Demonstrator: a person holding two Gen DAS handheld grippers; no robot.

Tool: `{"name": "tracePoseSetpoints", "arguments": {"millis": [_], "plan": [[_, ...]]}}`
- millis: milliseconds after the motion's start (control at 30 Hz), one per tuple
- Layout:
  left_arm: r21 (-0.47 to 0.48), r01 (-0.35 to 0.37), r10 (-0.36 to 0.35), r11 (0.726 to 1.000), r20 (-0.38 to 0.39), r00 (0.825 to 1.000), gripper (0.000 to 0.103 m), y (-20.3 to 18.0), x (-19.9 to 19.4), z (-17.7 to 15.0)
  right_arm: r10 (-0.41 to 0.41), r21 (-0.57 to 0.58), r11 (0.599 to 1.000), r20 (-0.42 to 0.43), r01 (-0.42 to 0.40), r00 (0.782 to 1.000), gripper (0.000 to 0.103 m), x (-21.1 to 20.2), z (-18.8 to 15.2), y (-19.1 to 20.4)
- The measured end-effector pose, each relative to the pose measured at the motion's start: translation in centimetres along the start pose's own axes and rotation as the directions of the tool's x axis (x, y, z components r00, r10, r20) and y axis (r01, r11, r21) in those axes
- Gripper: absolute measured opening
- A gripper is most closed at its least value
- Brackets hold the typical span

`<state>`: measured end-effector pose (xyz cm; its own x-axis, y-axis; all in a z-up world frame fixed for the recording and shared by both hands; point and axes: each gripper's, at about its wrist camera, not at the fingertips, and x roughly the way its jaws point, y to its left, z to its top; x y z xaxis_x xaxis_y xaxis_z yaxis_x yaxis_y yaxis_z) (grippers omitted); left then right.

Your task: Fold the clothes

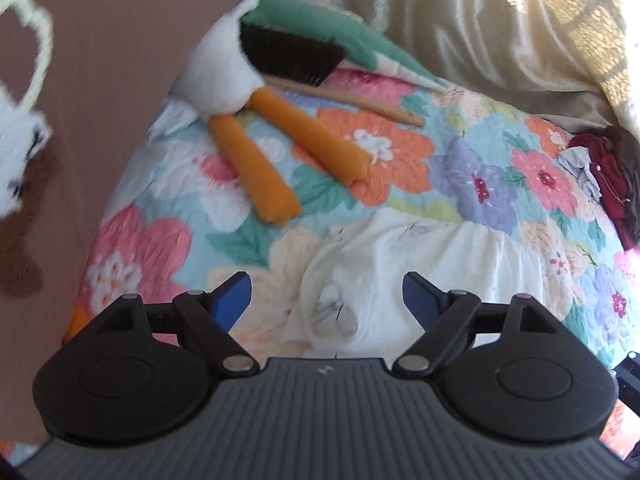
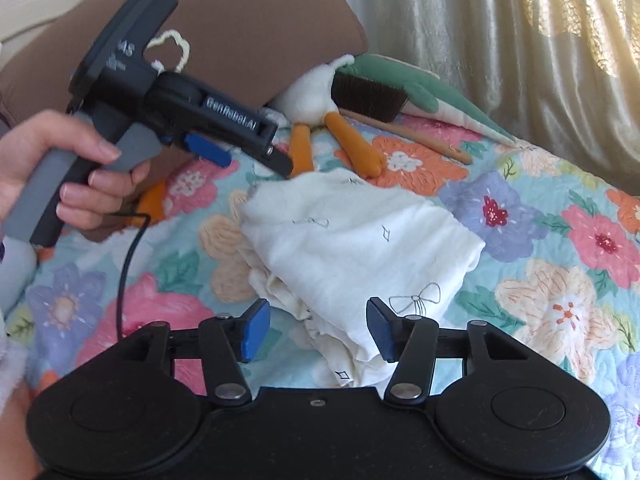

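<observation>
Left hand-held gripper [image 1: 327, 300] gapes over soft, seemingly folded cream garment [image 1: 400, 264].

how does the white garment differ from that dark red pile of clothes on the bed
The white garment lies bunched mid-quilt, right before both open tongs, left tongs and right tongs; the dark red pile sits crumpled at the bed's far edge. White has small bow prints; red looks plain. Both rest unfolded on the floral quilt.
</observation>
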<state>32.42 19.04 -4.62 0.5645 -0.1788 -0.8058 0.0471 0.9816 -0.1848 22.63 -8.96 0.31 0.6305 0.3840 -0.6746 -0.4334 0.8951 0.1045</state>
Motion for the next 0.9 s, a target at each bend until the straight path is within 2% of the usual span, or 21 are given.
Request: {"name": "tracePoseSetpoints", "arguments": {"millis": [133,267,400,500,567,633,733,800,833,900], "plan": [[-0.05,0.015,-0.017,0.999,-0.036,0.999,0.083,1.5,-1.5,-1.9,0.003,0.124,0.992,-0.053,0.003,0.999,0.062,-2.0,1.0,-0.4],[-0.025,0.016,-0.017,1.0,-0.053,0.998,0.084,1.1,-3.7,-4.1,0.09,0.269,0.961,-0.095,-0.061,0.991,0.062,-4.8,1.3,-1.0],[0.031,-0.017,0.018,0.999,-0.038,0.999,0.086,-0.3,-6.6,-5.4,0.084,0.296,0.954,-0.135,-0.04,0.987,0.065,-7.5,1.9,-1.0],[0.097,0.029,-0.03,0.995,0.006,1.0,0.087,-1.6,-9.5,-5.2,0.093,0.326,0.945,-0.217,-0.017,0.972,0.065,-8.8,1.8,-0.8],[0.143,0.046,-0.05,0.989,0.028,0.998,0.093,-2.7,-11.2,-5.3,0.114,0.307,0.951,-0.261,-0.03,0.959,0.065,-9.8,1.5,0.1],[0.171,0.065,-0.072,0.983,0.037,0.997,0.094,-3.8,-12.3,-5.8,0.143,0.278,0.959,-0.269,-0.065,0.952,0.065,-11.1,1.5,1.1],[0.188,0.111,-0.116,0.976,0.019,0.993,0.098,-5.1,-12.5,-6.4,0.217,0.277,0.949,-0.23,-0.15,0.949,0.065,-12.8,2.0,1.5],[0.186,0.124,-0.122,0.975,-0.024,0.992,0.103,-6.0,-11.1,-6.8,0.268,0.281,0.937,-0.198,-0.208,0.943,0.072,-13.1,2.1,1.4],[0.18,0.121,-0.112,0.976,-0.06,0.992,0.103,-6.4,-10.0,-7.0,0.271,0.286,0.935,-0.185,-0.211,0.945,0.073,-12.5,1.9,1.1],[0.178,0.082,-0.065,0.981,-0.101,0.993,0.103,-6.9,-8.0,-7.8,0.187,0.321,0.94,-0.214,-0.112,0.959,0.073,-10.5,1.2,0.3]]}}
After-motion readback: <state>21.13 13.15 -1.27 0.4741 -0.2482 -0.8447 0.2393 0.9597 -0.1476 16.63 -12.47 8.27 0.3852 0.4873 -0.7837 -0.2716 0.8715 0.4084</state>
